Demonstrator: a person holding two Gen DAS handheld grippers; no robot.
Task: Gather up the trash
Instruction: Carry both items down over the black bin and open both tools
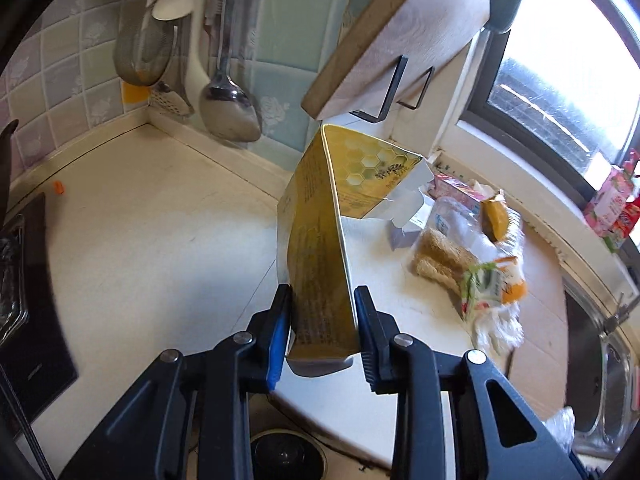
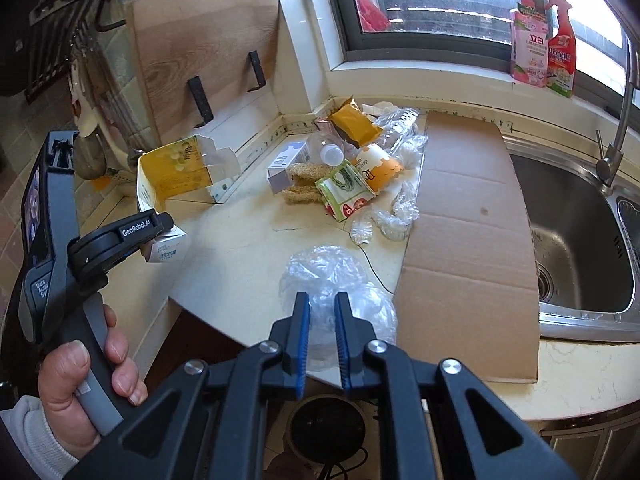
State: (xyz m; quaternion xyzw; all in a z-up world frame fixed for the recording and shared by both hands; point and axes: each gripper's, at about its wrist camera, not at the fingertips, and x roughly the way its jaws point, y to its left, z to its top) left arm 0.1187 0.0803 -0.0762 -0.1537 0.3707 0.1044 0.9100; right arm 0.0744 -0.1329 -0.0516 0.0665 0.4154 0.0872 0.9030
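My left gripper (image 1: 322,314) is shut on a tall yellow carton with a honeycomb print (image 1: 320,236), held tilted above the pale counter (image 1: 152,216), its far flaps open. The right wrist view shows the same carton (image 2: 176,172) at the left, in the left gripper (image 2: 158,226), which a hand (image 2: 80,376) holds. My right gripper (image 2: 322,304) is shut on a crumpled clear plastic bag (image 2: 328,276) over the counter's front edge. Further back lies a trash pile (image 2: 352,168): a clear bottle, an orange packet, a green wrapper and a small white box.
A flat cardboard sheet (image 2: 468,232) lies between the pile and the steel sink (image 2: 580,240) with its tap. A wooden board (image 2: 200,68) leans at the back. Ladles (image 1: 228,96) hang on the tiled wall. A round dark bin (image 2: 326,424) stands below the counter edge.
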